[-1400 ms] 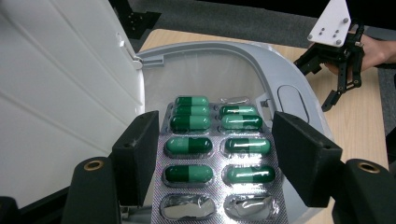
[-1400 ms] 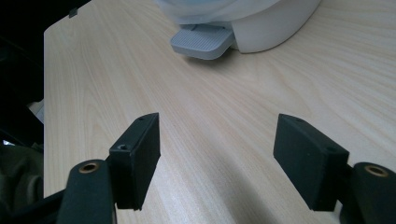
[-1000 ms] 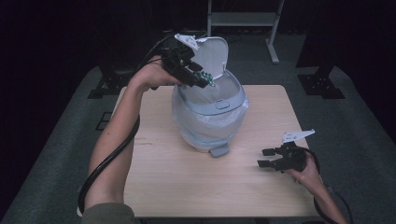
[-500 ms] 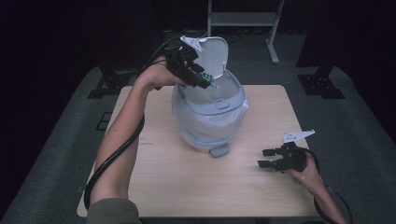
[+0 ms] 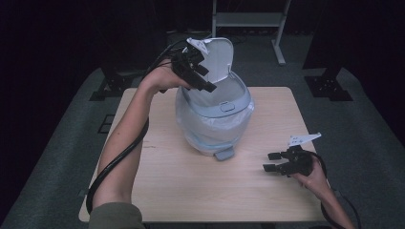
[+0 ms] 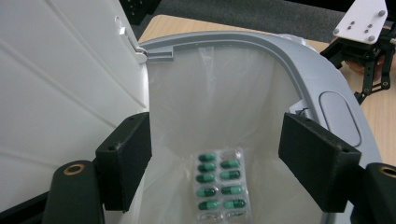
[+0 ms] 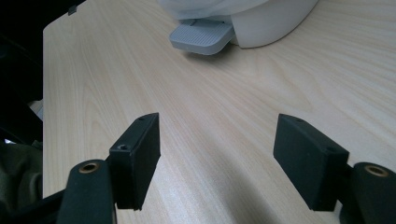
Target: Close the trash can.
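Left gripper view looks straight down into the bin, where a blister pack of green capsules (image 6: 219, 186) lies on the white bin liner (image 6: 224, 107), between and beyond the two black fingers (image 6: 125, 161) and touched by neither. The left gripper (image 6: 215, 158) has its fingers spread wide with nothing clamped; its jaws have just been opening, and the pack seems to be dropping or already resting inside the liner. I judge the pack light, thin and fairly stiff, with slick foil and plastic faces that could slide out of a loose pinch; its flat edge or a short end would be the best place to take hold, rather than the raised capsule bubbles, which could crush. Around it rises the grey rim of the pedal bin (image 5: 215, 114), its white lid (image 5: 217, 52) standing open just beside the left gripper (image 5: 203, 81) in the high view. The bin stands near the middle of the wooden counter (image 5: 191, 186), its grey foot pedal (image 7: 201, 36) pointing toward the person. Well apart from it, the right gripper (image 5: 274, 162) hovers low over the bare counter, its fingers (image 7: 135, 156) likewise wide and holding nothing.
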